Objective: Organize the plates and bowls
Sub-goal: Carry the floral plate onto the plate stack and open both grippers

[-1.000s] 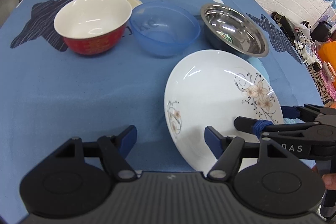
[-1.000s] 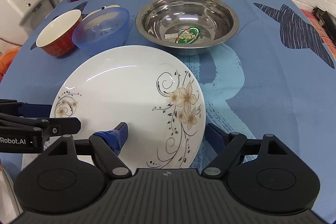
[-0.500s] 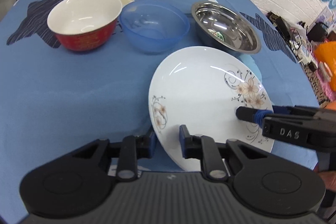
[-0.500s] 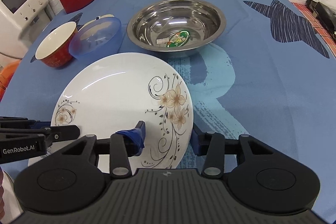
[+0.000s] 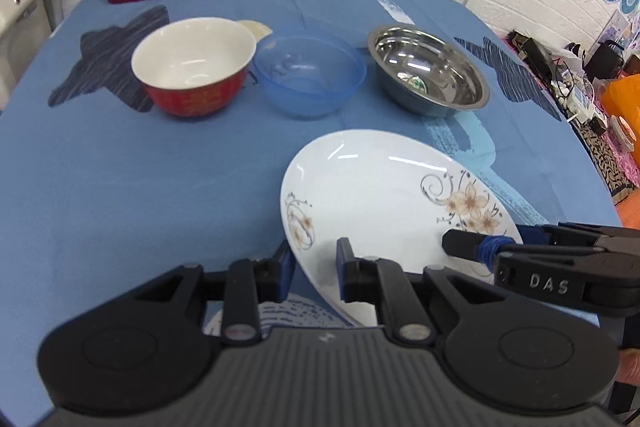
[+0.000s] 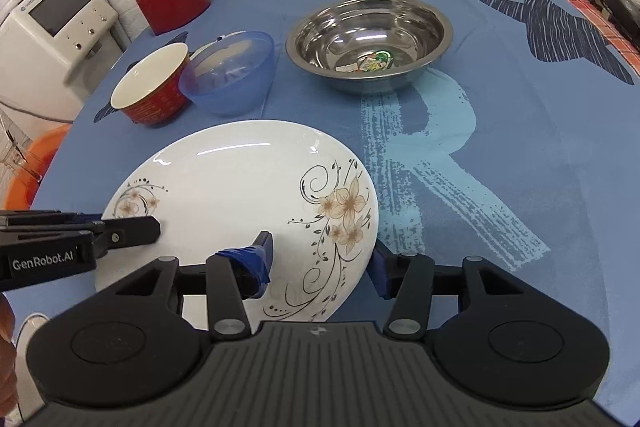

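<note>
The left gripper point(image 5: 312, 263) was seen clamped on the near left rim of the white flowered plate point(image 5: 384, 195), and the right gripper point(image 6: 322, 263) was closed on its near right rim, one finger laid over the face. The plate was held tilted, just above the blue tablecloth point(image 5: 120, 187). Beyond it, the red bowl point(image 5: 194, 67), blue plastic bowl point(image 5: 308, 75) and steel bowl point(image 5: 428, 71) were left unstacked; sorting was judged barely begun.

white floral plate point(image 6: 240, 179), red bowl point(image 5: 192, 67); blue tablecloth point(image 6: 520, 147)
</note>
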`<act>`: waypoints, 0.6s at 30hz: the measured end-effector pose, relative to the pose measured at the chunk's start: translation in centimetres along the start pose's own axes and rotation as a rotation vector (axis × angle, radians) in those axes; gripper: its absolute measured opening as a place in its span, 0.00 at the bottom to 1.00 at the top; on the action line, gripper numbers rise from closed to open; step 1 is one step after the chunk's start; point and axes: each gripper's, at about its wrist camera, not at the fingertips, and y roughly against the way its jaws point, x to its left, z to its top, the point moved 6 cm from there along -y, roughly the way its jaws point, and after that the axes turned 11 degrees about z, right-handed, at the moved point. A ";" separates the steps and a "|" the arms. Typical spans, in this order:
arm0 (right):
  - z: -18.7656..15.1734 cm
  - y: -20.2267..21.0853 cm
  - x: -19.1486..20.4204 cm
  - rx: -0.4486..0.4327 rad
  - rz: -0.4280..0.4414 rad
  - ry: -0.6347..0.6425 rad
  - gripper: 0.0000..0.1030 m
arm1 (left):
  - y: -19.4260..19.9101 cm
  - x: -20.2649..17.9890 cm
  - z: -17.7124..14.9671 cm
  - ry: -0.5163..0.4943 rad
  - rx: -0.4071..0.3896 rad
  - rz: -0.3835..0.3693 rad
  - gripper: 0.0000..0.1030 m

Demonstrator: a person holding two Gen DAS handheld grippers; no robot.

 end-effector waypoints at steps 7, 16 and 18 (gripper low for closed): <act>-1.0 0.3 0.8 0.001 0.011 -0.006 0.37 | 1.2 0.5 -1.3 -0.007 -0.007 0.008 0.10; -0.8 2.5 3.4 -0.034 0.029 0.024 0.39 | 4.8 1.7 -1.6 0.014 -0.073 0.019 0.10; -1.3 3.1 4.3 -0.037 0.035 0.038 0.39 | 5.8 2.3 -2.4 0.025 -0.083 0.023 0.10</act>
